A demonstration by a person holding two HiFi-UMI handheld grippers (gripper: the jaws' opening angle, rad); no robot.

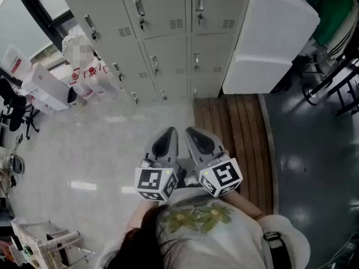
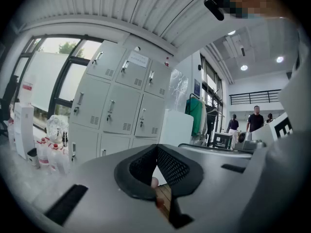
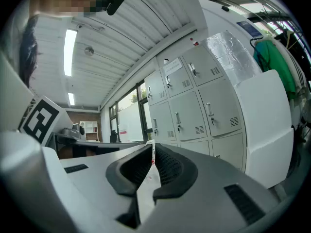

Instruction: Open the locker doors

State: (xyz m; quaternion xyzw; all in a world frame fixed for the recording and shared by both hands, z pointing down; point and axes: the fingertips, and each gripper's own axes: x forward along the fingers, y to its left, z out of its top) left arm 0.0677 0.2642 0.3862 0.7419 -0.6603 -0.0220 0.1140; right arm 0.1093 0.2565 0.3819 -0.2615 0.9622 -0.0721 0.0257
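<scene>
I hold both grippers side by side close to my chest, level and aimed at the lockers, which stand well apart from them across a stretch of pale speckled floor. The left gripper is clenched, its dark ribbed pads meeting at the tip with nothing between them, and the right gripper is clenched and empty in the same way. Neither touches a door. The locker bank faces me and runs across the far side of the room as a grid of columns and rows, with its left end slanting away toward the windows. Every door I can see is closed and flush. They are pale grey metal, each an upright rectangle with a slim vertical handle near one edge, a key hanging below it, and a small block of vent slots low in the corner. A paper label is stuck on one upper door. Just beside the bank's right end stands a tall white cabinet, with a strip of wooden planks on the floor before it
</scene>
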